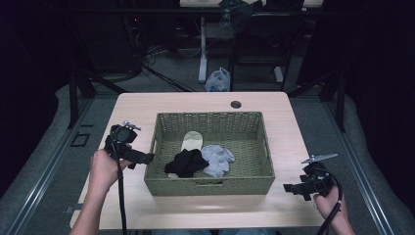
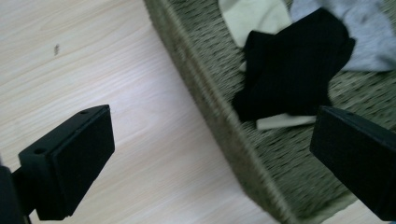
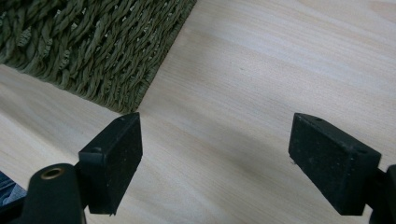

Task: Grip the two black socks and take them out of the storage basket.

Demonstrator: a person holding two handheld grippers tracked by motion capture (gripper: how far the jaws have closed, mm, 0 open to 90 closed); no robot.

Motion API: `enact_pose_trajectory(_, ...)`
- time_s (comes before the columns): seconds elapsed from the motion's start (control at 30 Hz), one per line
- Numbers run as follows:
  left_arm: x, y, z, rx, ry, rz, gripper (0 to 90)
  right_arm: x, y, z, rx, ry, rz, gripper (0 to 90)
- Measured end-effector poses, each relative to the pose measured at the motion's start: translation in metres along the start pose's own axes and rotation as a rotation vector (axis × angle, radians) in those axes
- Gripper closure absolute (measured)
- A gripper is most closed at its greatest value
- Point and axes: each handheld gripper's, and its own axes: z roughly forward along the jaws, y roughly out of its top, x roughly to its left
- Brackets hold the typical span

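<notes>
Across the middle of the high view lay the worktop (image 1: 147,105), pale wood-grain with rounded corners, and at its centre sat the basket (image 1: 210,185), a rectangular green weave with straight walls, likely set there so both hands could reach it. Inside, toward the lower left of the basket floor, three soft socks were heaped: a ribbed black sock (image 1: 186,163) on top, a grey sock (image 1: 217,159) touching it at the right, a cream sock (image 1: 191,140) behind. At the left of the frame the left tool (image 1: 142,157) pointed at the basket rim, jaws spread and empty, apparently lined up on the black sock. Lower right, the right tool (image 1: 292,188) was held just above the worktop, jaws spread, holding nothing.
</notes>
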Motion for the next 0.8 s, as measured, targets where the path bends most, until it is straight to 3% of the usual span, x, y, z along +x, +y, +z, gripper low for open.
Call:
enact_pose_trajectory(0.33,-0.019,0.036,0.012,0.044,-0.028,0.080,0.0,-0.001,0.000,0.001,0.005,0.003,0.002,17.4)
enact_pose_trajectory(0.8,-0.040,0.065,0.036,0.107,-0.064,0.133,2.2,-0.001,-0.001,0.000,-0.002,0.001,0.004,17.4)
